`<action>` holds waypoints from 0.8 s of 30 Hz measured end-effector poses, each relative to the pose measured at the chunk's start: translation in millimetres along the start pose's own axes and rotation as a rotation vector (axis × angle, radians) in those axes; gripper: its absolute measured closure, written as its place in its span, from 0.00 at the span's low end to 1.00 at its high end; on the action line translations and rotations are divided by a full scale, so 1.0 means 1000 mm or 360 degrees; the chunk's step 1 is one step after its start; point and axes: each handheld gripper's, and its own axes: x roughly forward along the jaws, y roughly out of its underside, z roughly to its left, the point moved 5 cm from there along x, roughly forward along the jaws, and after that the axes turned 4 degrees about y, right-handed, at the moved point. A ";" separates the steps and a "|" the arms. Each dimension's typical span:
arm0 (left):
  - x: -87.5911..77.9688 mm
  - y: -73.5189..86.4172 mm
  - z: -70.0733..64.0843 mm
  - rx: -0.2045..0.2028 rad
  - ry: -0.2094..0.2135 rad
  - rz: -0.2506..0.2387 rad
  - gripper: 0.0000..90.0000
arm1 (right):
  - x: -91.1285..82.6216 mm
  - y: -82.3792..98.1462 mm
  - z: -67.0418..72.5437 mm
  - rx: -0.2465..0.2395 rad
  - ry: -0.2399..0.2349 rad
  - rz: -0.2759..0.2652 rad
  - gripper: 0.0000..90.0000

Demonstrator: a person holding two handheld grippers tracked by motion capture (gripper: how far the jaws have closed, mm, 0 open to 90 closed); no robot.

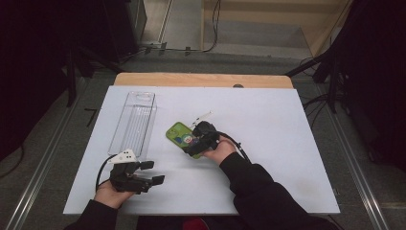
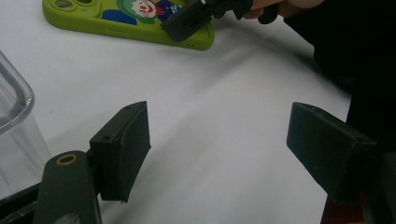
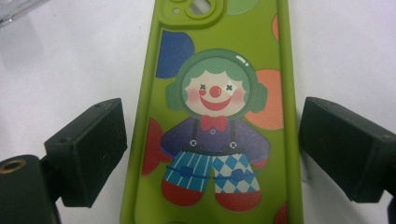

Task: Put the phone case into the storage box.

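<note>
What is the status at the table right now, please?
Right gripper open, jaws straddling the phone case, gaps both sides. Left gripper open, nothing between its jaws. Case flat on the table, clown side up. Clear box off to the side; nothing blocking.

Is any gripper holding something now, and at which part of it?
Nothing is held yet. The right gripper has its jaws on both long sides of the green phone case, with small gaps left. The left gripper is open over bare table.

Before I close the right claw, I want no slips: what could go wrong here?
The right claw straddles the green clown-print phone case with small gaps either side; the pads may only catch its rounded rubbery edges and let it pop out. It lies flat on the white table, so the pads could scrape the surface.
</note>
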 end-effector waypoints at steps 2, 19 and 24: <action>0.000 0.000 0.000 0.0000 0.0002 0.0000 0.25 | 0.000 0.000 0.000 -0.0003 0.0006 -0.0001 0.08; 0.000 0.000 0.000 -0.0001 0.0001 0.0003 0.25 | 0.003 0.004 0.007 -0.0084 0.0162 -0.0021 0.11; 0.001 0.000 0.000 0.0002 -0.0001 0.0008 0.25 | 0.003 0.004 0.008 -0.0080 0.0179 -0.0028 0.11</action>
